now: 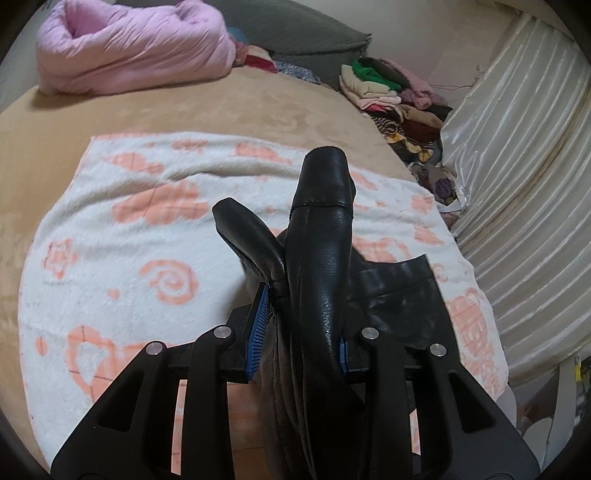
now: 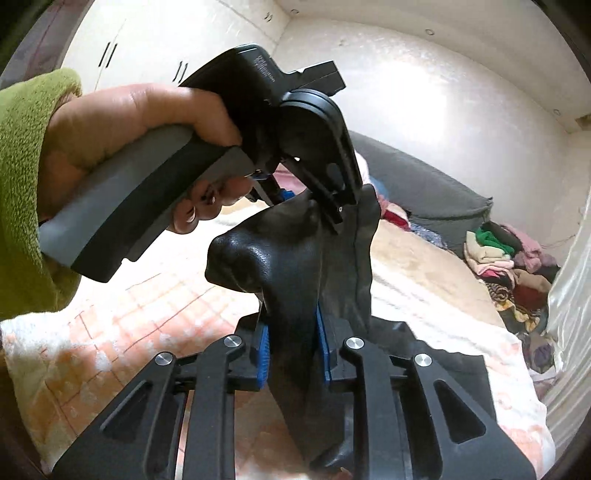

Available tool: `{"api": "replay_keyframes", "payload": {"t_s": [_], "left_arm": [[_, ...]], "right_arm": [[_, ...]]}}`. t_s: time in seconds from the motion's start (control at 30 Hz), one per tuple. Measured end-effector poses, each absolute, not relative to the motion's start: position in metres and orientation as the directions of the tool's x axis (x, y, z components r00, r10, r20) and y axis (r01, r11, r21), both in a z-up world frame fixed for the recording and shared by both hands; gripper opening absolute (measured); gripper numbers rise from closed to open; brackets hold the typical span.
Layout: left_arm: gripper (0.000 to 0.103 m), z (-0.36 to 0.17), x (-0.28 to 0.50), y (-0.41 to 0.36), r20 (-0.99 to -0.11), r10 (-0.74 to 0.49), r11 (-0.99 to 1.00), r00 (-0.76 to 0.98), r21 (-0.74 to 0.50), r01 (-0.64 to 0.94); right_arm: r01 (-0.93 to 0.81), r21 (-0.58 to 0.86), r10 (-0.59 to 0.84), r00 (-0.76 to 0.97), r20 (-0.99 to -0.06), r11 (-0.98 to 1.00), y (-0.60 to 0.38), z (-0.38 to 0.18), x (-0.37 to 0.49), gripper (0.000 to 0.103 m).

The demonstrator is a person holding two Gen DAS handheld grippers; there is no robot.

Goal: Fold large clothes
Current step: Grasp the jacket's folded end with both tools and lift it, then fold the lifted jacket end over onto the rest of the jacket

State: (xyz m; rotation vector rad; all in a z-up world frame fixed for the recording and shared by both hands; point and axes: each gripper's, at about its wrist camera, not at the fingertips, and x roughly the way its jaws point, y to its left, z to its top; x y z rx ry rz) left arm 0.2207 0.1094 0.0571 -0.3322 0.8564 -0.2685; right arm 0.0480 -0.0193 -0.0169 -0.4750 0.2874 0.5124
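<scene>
Left gripper (image 1: 301, 334): its jaws stand nearly closed, the blue ribbed pads (image 1: 258, 332) pressing from both sides on a bunched fold of the black, glossy leather-like garment (image 1: 321, 236). Two rounded lobes of the garment rise beyond the pads, a tall one in the middle and a shorter one to its left; a flat flap spreads to the right over the white fleece blanket with peach-coloured swirl and heart patterns (image 1: 122, 254).

Right gripper (image 2: 291, 345): its jaws are likewise drawn close together, blue pads clamped on a second bunch of the same black garment (image 2: 258, 262), which bulges above them and hangs below between the black linkages. No earlier view is available to show jaw motion.

In the right wrist view, the left gripper (image 2: 291, 192) appears just above, gripping the garment's upper edge; a hand (image 2: 147, 122) in a green fleece sleeve (image 2: 26, 147) grasps its grey handle.

The garment is thus held up between both grippers, over the patterned blanket, which lies on a tan bedspread (image 1: 221, 107). Farther off: a rolled pink quilt (image 1: 136, 44), a grey cushion (image 1: 303, 33), a heap of mixed coloured clothes (image 1: 399, 99) and a cream satin pleated curtain (image 1: 524, 147) at the right.
</scene>
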Motion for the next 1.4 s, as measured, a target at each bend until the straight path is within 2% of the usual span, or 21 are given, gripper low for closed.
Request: {"api": "replay_keyframes", "payload": {"t_s": [0.17,0.67,1.17,1.33,1.4], "left_arm": [[0.022,0.07,0.221,0.088,-0.679,-0.369,0.917,0.635,-0.38,0.126],[0.027,0.083,0.236,-0.014,-0.698,-0.35,0.936,0.624,-0.288,0.202],[0.038,0.049,0.269,-0.116,-0.774,-0.341,0.937,0.534,-0.23,0.265],[0.047,0.038,0.273,-0.129,-0.777,-0.374,0.924,0.507,-0.269,0.271],[0.048,0.038,0.272,-0.128,-0.758,-0.412,0.909,0.505,-0.308,0.279]], "right_arm": [[-0.492,-0.323,0.387,0.858,-0.338,0.809,-0.046,-0.003,0.033,0.017],[-0.417,-0.179,0.348,0.882,-0.317,0.891,-0.135,-0.001,0.068,0.015],[-0.341,0.003,0.314,0.862,-0.399,0.94,-0.208,-0.027,0.091,0.015],[-0.32,0.095,0.328,0.83,-0.452,0.943,-0.225,-0.045,0.096,0.015],[-0.308,0.143,0.339,0.813,-0.473,0.94,-0.235,-0.051,0.101,0.015]]}}
